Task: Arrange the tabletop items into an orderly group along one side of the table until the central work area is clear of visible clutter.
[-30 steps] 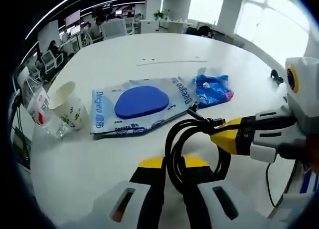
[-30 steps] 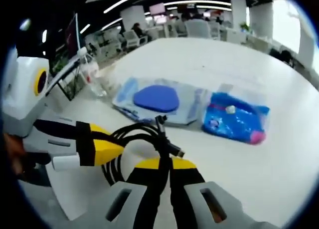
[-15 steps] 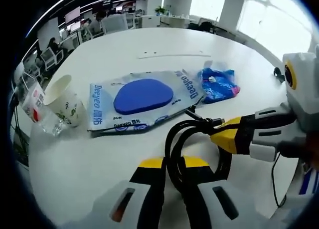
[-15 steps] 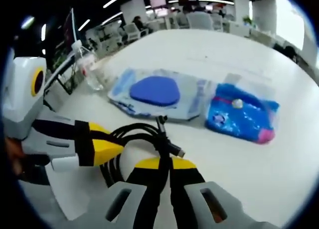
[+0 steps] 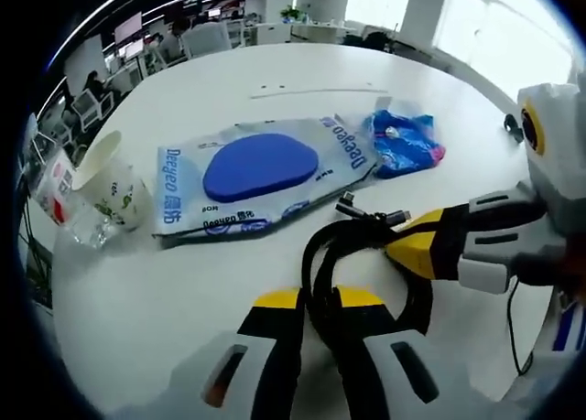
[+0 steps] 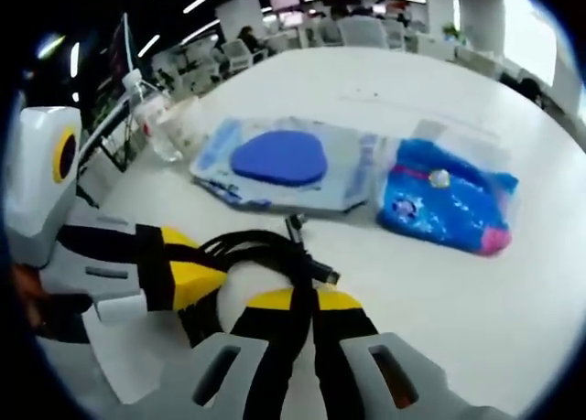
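White round table [image 5: 302, 81] in an open-plan office carried the clutter. Both grippers were clamped on one coiled black cable [image 5: 352, 255]: the left gripper [image 5: 316, 315] pinched the loop's near side, the right gripper [image 6: 298, 315] its other side, apparently so the coil kept its shape while carried. The cable hung near the table's near edge. Beyond it, toward the middle, lay a flat packet with a blue oval [image 5: 261, 168] and, just beside it, a blue crinkled bag [image 5: 403, 144]. A paper cup [image 5: 110, 182] and plastic bottle [image 5: 55, 191] stood at one edge, a likely gathering side.
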A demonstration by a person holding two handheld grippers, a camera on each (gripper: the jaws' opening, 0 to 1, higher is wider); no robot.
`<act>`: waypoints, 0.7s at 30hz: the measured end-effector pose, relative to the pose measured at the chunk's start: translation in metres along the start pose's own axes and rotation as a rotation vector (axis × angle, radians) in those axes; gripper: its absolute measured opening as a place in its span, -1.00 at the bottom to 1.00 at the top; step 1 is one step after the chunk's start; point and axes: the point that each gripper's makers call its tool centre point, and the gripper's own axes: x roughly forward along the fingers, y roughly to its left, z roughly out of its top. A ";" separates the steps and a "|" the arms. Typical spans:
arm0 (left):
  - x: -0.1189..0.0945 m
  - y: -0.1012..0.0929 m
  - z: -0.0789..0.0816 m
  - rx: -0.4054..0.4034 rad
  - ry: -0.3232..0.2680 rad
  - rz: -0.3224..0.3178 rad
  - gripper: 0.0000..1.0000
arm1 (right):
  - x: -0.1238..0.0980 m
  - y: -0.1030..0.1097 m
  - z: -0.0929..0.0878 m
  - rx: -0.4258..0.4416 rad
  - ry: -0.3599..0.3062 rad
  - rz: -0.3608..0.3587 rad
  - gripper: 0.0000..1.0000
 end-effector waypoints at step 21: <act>0.001 -0.003 -0.004 0.058 0.014 0.008 -0.71 | 0.000 0.003 -0.002 -0.119 -0.022 -0.035 -0.90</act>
